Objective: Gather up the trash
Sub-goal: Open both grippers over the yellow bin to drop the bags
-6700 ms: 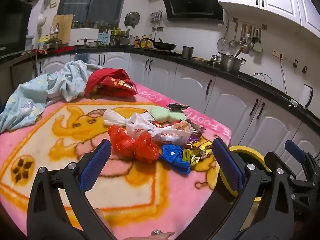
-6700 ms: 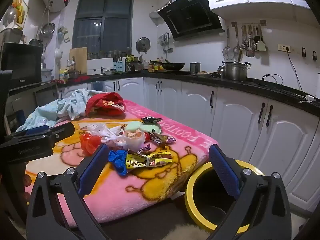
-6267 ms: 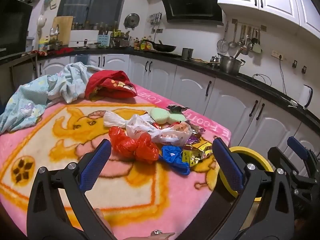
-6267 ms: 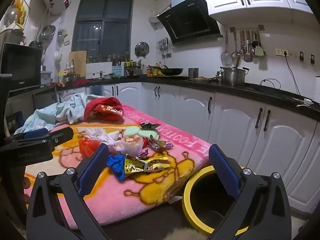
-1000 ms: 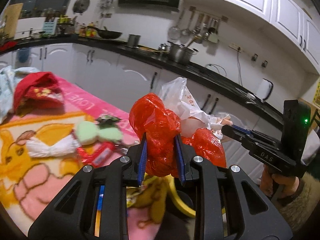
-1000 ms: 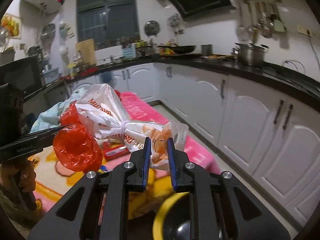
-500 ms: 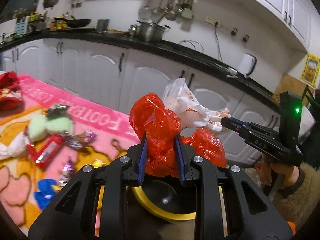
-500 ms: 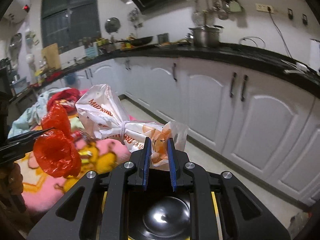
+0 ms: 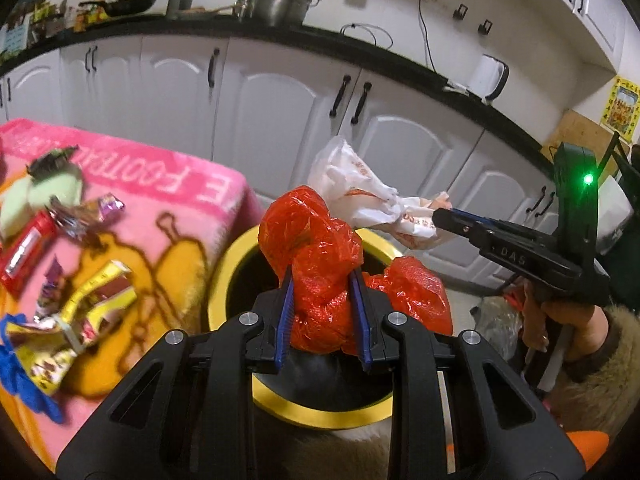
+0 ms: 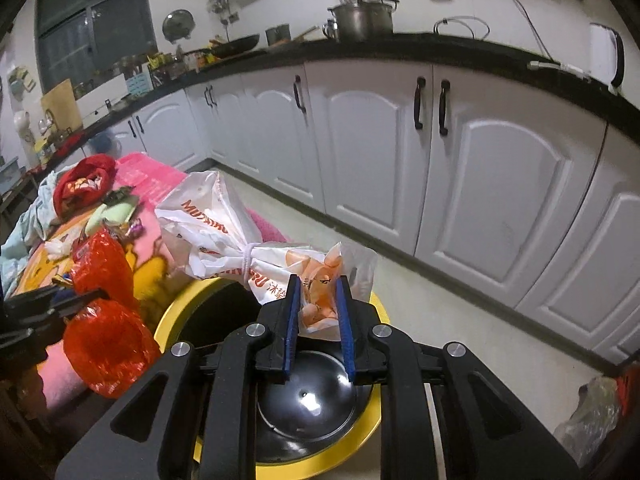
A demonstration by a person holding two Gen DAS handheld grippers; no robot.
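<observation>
My left gripper (image 9: 322, 280) is shut on a crumpled red plastic bag (image 9: 316, 240), held just above the yellow-rimmed bin (image 9: 232, 256). My right gripper (image 10: 318, 288) is shut on a knotted white plastic bag with orange print (image 10: 216, 220), also above the bin (image 10: 176, 312), whose dark inside shows below the pads. In the left wrist view the right gripper (image 9: 440, 214) comes in from the right with the white bag (image 9: 352, 184). In the right wrist view the red bag (image 10: 104, 280) hangs at the left.
The pink blanket (image 9: 180, 216) beside the bin carries several wrappers (image 9: 88, 300), a green sponge (image 9: 44, 192) and a blue scrap (image 9: 24, 380). White cabinets (image 10: 480, 168) stand behind. A clear bag (image 10: 592, 416) lies on the floor at right. A hand and furry sleeve (image 9: 576, 332) hold the right gripper.
Both grippers have swung right, away from the blanket, and sunk over the bin with their bags still held. The bin's opening now lies under both.
</observation>
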